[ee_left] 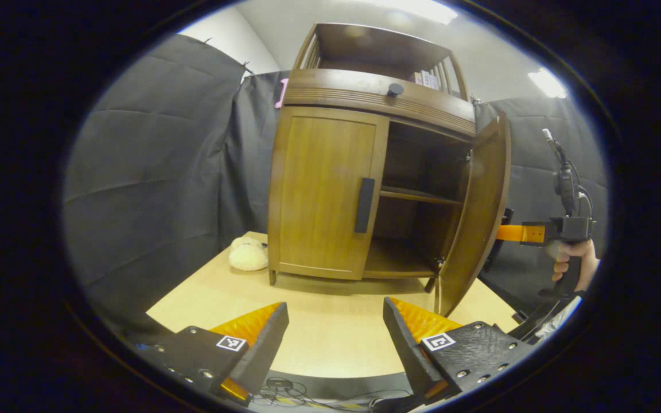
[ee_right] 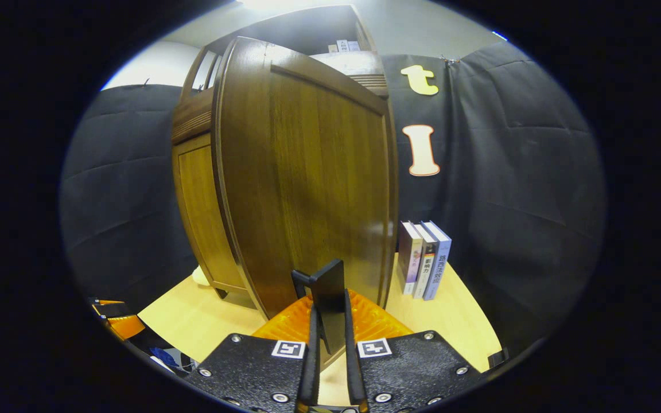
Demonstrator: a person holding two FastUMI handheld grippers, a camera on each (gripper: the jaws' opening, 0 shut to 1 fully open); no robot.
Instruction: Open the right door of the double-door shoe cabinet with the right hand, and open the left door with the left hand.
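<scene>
We record a light wooden surface (ee_left: 330, 321) enclosed by black cloth walls, carrying the double-door shoe cabinet (ee_left: 365, 172). Its right door (ee_left: 474, 218) stands swung well open, exposing a shelf (ee_left: 419, 196) inside; its left door (ee_left: 325, 192) sits flush and closed, its dark handle (ee_left: 364, 205) untouched. The left hand-held gripper (ee_left: 333, 332) hovers above the surface in front of the cabinet, released, fingers spread wide with nothing between them. The right hand-held gripper (ee_right: 329, 338) is clenched on the right door's handle (ee_right: 326, 298), both fingers pressed against the dark bar. We note three books (ee_right: 424, 259) standing upright beside the cabinet, and a pale plush item (ee_left: 247, 254) at its left corner.
</scene>
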